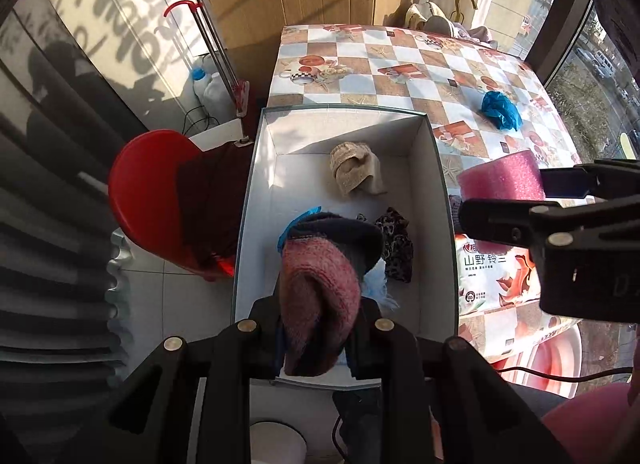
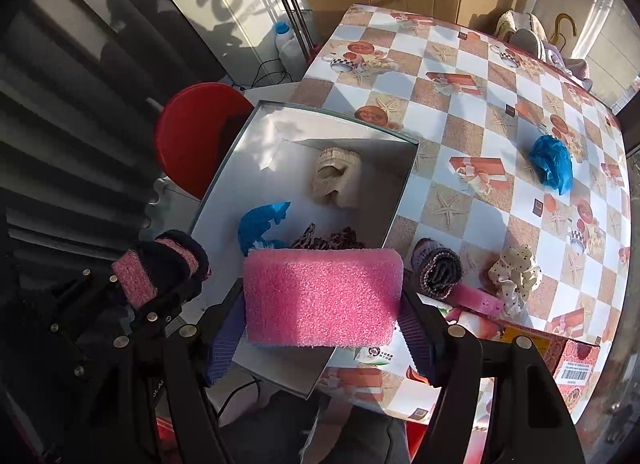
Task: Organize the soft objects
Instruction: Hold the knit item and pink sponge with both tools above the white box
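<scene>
1. A pink and navy knitted sock [image 1: 320,304] is clamped between the nearly closed jaws of the left gripper [image 1: 318,328], which is pointed steeply down over the near end of the white cardboard box [image 1: 256,200].
2. A pink foam sponge [image 2: 324,296] is gripped by its two short ends between the jaws of the right gripper [image 2: 322,328], which are held about half apart by the block's width.
3. The sponge is carried above the near right corner of the box, as seen from the right wrist; from the left wrist it [image 1: 502,178] is seen just beyond the box's right wall.
4. Inside the box, a beige knitted sock [image 1: 354,172] is seen towards the far end, a leopard-print fabric piece [image 1: 396,244] near the middle, and a blue plastic cover [image 2: 260,224] on the left side.
5. On the checked tablecloth [image 2: 460,104], a second blue plastic cover [image 2: 552,164] is seen well apart from the box.
6. A rolled striped sock [image 2: 438,272] and a cream dotted scrunchie [image 2: 516,272] are seen near the table's front edge, to the right of the sponge.
7. A red stool [image 1: 148,192] is seen on the floor just left of the box.
</scene>
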`<action>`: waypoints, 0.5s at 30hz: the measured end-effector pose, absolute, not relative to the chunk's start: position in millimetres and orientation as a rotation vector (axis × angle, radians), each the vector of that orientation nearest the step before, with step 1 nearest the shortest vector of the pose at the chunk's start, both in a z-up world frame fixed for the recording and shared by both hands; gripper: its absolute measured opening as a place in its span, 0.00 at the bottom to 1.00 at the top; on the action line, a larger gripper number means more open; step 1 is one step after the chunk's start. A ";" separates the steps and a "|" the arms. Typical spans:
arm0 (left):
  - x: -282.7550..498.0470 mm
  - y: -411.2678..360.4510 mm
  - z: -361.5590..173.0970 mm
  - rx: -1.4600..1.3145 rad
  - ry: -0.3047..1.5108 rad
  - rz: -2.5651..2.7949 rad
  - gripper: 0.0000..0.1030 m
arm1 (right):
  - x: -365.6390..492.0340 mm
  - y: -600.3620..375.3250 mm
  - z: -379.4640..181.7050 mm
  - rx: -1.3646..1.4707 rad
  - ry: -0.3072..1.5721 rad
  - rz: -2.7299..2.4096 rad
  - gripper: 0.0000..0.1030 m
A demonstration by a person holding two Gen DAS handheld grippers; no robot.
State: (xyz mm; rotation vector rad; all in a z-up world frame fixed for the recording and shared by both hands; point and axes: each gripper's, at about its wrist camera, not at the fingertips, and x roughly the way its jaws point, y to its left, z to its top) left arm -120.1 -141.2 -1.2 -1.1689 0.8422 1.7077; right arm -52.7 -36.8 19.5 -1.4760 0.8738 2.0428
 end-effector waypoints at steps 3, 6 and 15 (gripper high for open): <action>-120.7 -141.9 -2.0 -1.171 0.844 1.705 0.24 | -53.0 -37.4 17.6 -1.482 0.882 2.038 0.70; -120.8 -142.9 -3.2 -1.177 0.847 1.703 0.24 | -53.2 -37.1 14.4 -1.492 0.898 2.030 0.70; -121.1 -143.2 -4.9 -1.182 0.851 1.704 0.24 | -53.3 -38.4 12.3 -1.500 0.910 2.033 0.70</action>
